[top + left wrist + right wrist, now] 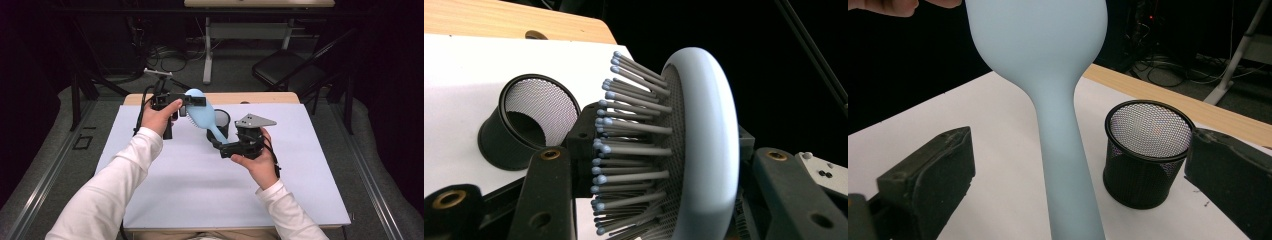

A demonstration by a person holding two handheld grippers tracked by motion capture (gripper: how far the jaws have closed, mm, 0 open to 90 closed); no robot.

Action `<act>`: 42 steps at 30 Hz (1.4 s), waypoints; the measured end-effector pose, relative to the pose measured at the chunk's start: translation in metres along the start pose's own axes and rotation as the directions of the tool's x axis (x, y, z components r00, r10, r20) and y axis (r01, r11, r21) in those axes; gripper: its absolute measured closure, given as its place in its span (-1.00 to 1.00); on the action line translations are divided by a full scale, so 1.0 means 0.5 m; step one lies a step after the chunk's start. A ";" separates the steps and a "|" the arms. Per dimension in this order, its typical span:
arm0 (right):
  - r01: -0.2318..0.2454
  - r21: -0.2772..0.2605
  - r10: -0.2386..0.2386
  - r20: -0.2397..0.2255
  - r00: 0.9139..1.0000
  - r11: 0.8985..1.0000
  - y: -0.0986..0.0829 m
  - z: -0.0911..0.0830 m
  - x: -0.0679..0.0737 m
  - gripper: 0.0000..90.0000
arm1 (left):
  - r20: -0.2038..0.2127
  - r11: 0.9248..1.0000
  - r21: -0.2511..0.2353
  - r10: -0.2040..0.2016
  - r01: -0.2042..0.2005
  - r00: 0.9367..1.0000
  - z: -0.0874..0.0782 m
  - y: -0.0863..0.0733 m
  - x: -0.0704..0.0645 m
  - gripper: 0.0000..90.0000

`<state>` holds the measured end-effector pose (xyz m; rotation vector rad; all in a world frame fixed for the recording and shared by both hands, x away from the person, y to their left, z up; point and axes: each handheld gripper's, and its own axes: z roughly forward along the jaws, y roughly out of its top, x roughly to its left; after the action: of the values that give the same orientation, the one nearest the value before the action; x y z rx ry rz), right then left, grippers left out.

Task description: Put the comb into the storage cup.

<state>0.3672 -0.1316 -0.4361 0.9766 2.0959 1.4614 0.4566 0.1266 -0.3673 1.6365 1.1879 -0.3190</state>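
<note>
A white-topped table (200,190) carries a black mesh cup (1147,150) standing upright near its far edge. Above it, a pale blue hairbrush (204,119) hangs between both grippers. The left gripper (192,99) has its jaws clamped on the brush head, seemingly across bristles and back. The right gripper (216,145) has its jaws apart on either side of the handle.

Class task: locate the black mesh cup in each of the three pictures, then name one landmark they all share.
High view: cup centre, behind the brush handle.
Left gripper view: cup at left, beside the bristles.
Right gripper view: cup right of centre, upright.
Shared landmark: the blue brush.
</note>
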 end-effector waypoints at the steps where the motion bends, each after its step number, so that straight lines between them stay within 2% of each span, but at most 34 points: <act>1: 0.003 0.003 -0.003 0.001 1.000 1.000 0.001 0.000 0.000 -1.00 | 0.000 1.000 0.001 0.001 -0.001 1.000 -0.001 0.000 0.000 0.10; 12: -0.002 -0.002 0.002 -0.011 1.000 1.000 0.004 -0.005 0.001 -1.00 | -0.003 1.000 -0.004 -0.001 0.001 1.000 -0.007 0.002 0.003 0.10; 15: 0.016 -0.009 -0.016 -0.010 1.000 1.000 0.005 -0.010 0.004 -1.00 | -0.005 1.000 -0.006 0.000 0.000 1.000 -0.008 0.002 0.003 0.10; 29: -0.003 0.001 0.003 -0.003 1.000 1.000 0.009 -0.015 -0.005 -1.00 | -0.010 1.000 -0.020 0.000 0.000 1.000 -0.011 0.005 0.008 0.10; 39: -0.007 -0.005 0.007 -0.001 1.000 1.000 0.010 -0.019 -0.010 -1.00 | 0.006 0.999 -0.037 -0.005 0.005 1.000 -0.015 0.012 0.010 0.10; 42: -0.006 -0.009 0.006 0.000 1.000 1.000 0.011 -0.021 -0.012 -1.00 | -0.004 0.999 -0.039 0.013 -0.013 1.000 -0.017 0.016 0.012 0.10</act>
<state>0.3662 -0.1416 -0.4276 0.9801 2.0868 1.4726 0.4632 0.1370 -0.3630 1.6110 1.1789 -0.2839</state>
